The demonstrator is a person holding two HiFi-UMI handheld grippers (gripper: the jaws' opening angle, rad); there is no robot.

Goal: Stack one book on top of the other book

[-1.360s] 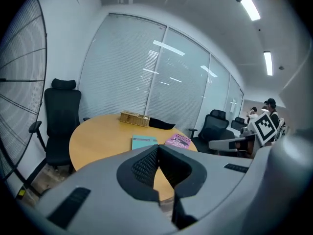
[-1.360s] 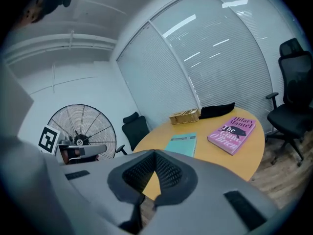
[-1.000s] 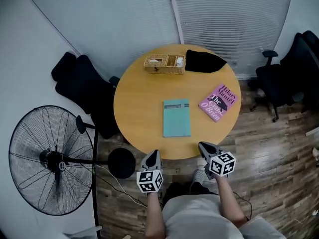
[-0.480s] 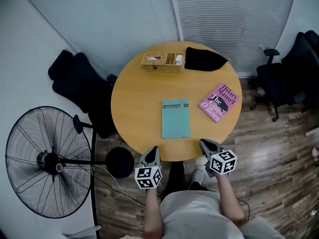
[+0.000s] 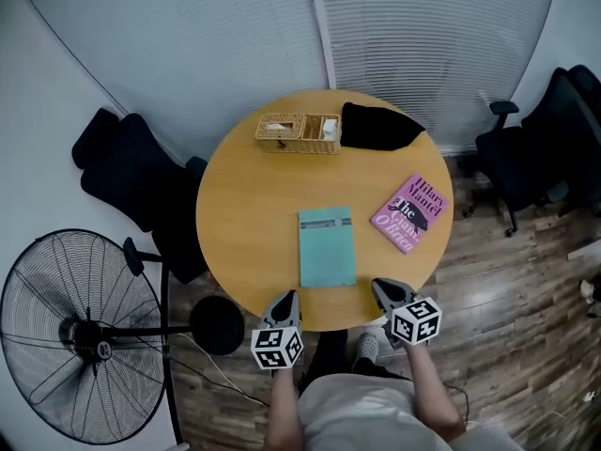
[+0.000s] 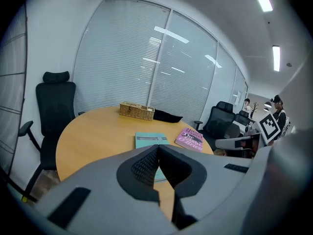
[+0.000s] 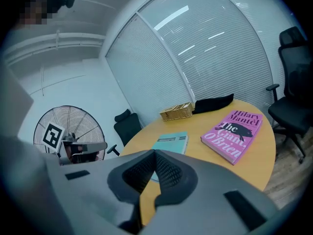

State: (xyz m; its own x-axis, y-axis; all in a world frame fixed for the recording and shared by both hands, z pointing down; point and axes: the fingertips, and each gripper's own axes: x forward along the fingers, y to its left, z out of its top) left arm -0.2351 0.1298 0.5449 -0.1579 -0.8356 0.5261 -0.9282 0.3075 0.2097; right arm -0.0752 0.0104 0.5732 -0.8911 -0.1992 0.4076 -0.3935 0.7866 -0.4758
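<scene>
Head view: left gripper [image 5: 285, 300] and right gripper [image 5: 379, 289], both closed and empty, flank the near end of the teal book [image 5: 327, 247] on the table [image 5: 244, 224], its long axis twelve-to-six; the pink book [image 5: 408, 213] lies at one o'clock from the right gripper, the nearer one.

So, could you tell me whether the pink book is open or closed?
Closed: the pink book lies flat, front cover up.

Teal book [image 5: 327, 247] flat, pink book [image 5: 408, 213] apart, unstacked
</scene>
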